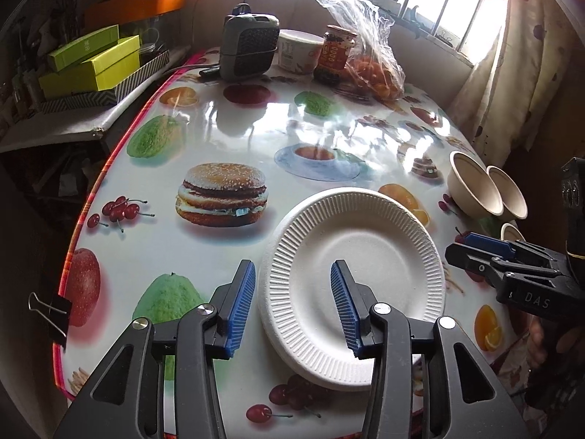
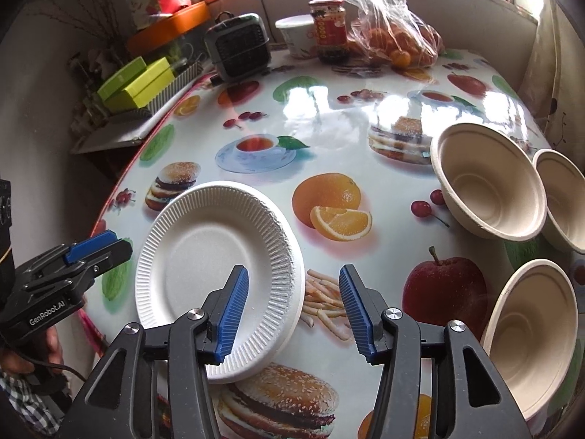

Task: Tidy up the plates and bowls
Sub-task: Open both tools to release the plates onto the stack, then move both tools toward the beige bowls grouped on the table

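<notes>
White pulp plates: stacked flat on the glossy fruit-print counter; seemingly more than one, count unclear.
Left gripper: jaws released, holding nothing; stack's near-left rim between them, one pad outside the rim, the other over the well.
Right gripper: jaws released, holding nothing; stack's right rim just inside the left pad, printed fries between the pads.
Beige bowls: three, unstacked; two side by side ahead and right of the right jaws, third just right of them, near the counter's edge.
Step in hand, by judgement: picking which ware to gather; plates look settled, bowls still to nest.
Doing it well: pinch one bowl wall only, pads square to the rim, lift clear before lowering into its neighbour; light pulp likely to skid or flex under a hard squeeze.
Edges: pink-trimmed counter edge well left of the left jaws, binder clip on it; right edge close behind the bowls, so a nudge could tip one off.
Open room: broad bare counter ahead of both jaws; fan, tub, jar and bagged oranges well beyond at the far end.
</notes>
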`<state>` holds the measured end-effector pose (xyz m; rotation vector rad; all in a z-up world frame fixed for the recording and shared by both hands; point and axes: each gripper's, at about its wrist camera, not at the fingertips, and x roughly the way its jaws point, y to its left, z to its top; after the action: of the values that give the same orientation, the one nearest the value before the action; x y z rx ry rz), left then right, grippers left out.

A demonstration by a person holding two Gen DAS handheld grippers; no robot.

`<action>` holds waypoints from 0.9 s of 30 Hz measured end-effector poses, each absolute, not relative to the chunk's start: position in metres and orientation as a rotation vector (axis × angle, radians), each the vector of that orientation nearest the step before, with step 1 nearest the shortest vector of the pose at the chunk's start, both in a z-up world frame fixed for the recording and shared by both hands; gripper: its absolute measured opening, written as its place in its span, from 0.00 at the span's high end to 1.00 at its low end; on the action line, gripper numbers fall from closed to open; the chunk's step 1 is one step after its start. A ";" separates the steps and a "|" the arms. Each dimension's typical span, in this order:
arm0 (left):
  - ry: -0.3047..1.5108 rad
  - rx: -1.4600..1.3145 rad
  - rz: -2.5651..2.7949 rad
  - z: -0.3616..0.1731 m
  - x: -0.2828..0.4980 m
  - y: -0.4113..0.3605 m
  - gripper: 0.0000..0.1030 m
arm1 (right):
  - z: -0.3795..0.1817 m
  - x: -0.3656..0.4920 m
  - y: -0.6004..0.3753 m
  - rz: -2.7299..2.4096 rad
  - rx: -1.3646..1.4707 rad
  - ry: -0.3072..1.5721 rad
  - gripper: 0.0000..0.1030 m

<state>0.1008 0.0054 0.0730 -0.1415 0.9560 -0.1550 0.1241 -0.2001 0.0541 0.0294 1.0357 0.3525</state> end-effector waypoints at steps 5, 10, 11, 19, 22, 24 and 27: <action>0.888 -0.084 -0.168 0.088 0.098 -0.015 0.56 | 0.067 0.112 -0.210 0.299 0.023 0.968 0.47; 0.815 -0.011 -0.191 0.104 0.095 -0.040 0.56 | 0.080 0.094 -0.220 0.213 -0.052 0.864 0.42; 0.801 -0.001 -0.197 0.107 0.095 -0.045 0.56 | 0.081 0.093 -0.224 0.210 -0.036 0.863 0.42; 0.749 0.053 -0.278 0.120 0.099 -0.089 0.56 | 0.090 0.076 -0.257 0.101 -0.005 0.816 0.41; 0.742 0.069 -0.317 0.122 0.100 -0.108 0.56 | 0.094 0.071 -0.272 0.062 0.011 0.797 0.41; 0.740 0.073 -0.338 0.123 0.101 -0.119 0.56 | 0.096 0.069 -0.283 0.039 0.018 0.789 0.41; 0.747 0.075 -0.365 0.122 0.105 -0.134 0.56 | 0.099 0.065 -0.297 0.010 0.023 0.773 0.40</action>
<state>0.1046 -0.1343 0.1222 0.0746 0.7472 -0.3647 0.0652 -0.2975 0.0988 0.0226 0.7734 0.0097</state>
